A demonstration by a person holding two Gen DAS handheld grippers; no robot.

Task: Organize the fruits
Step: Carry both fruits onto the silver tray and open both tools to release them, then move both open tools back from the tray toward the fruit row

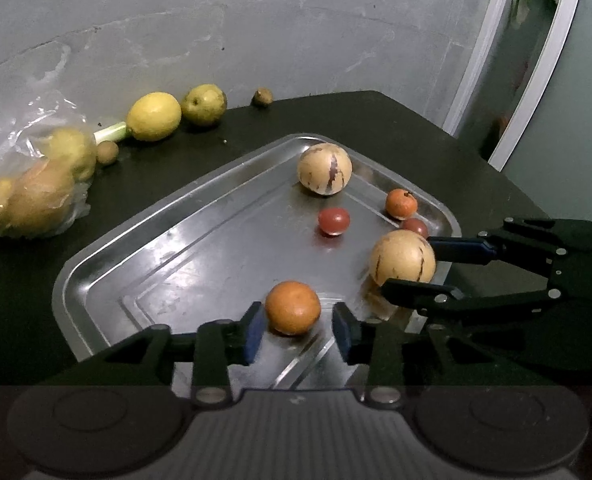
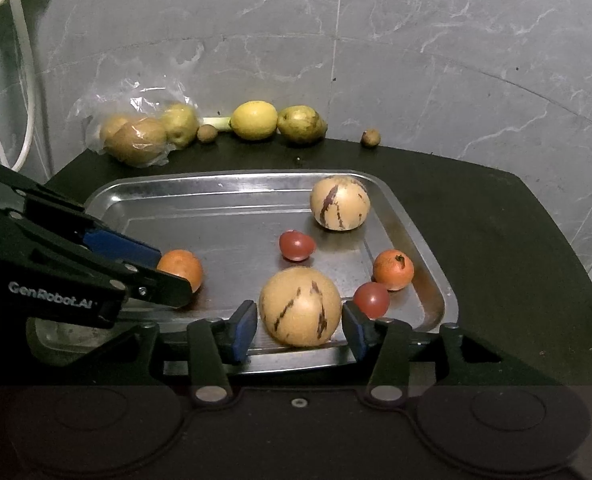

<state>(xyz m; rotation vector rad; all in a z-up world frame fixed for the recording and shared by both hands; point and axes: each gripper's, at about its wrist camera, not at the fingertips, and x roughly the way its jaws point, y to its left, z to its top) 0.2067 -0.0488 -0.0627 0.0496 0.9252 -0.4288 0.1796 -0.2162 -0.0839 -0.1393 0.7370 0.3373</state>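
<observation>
On the near edge of the metal tray (image 2: 224,188), which sits on the dark bench (image 2: 496,220), both claws are down among the fruit at once. The left claw (image 1: 296,330) straddles an orange (image 1: 293,307) with a gap showing on each side of it, so it is released and holds nothing. The right claw (image 2: 298,330) likewise brackets a striped yellow melon (image 2: 300,306), its pads close beside the skin but seemingly not pressing, so it too reads as released. Farther in on the tray lie a second striped melon (image 2: 340,203), two red tomatoes (image 2: 296,245) and a small tangerine (image 2: 393,269). Along the far wall, off the tray, sit a lemon (image 2: 254,120), a green pear (image 2: 301,124), two small brown fruits and a plastic bag (image 2: 136,136) of more fruit. The step in hand looks like either setting down or picking up this pair; the pictures alone do not settle which. If it is a pick-up, the next move calls for a centred, gentle squeeze, since both fruits are round and could roll on the slick metal, and the right claw has a tomato (image 2: 371,299) just beside its right finger to avoid.
</observation>
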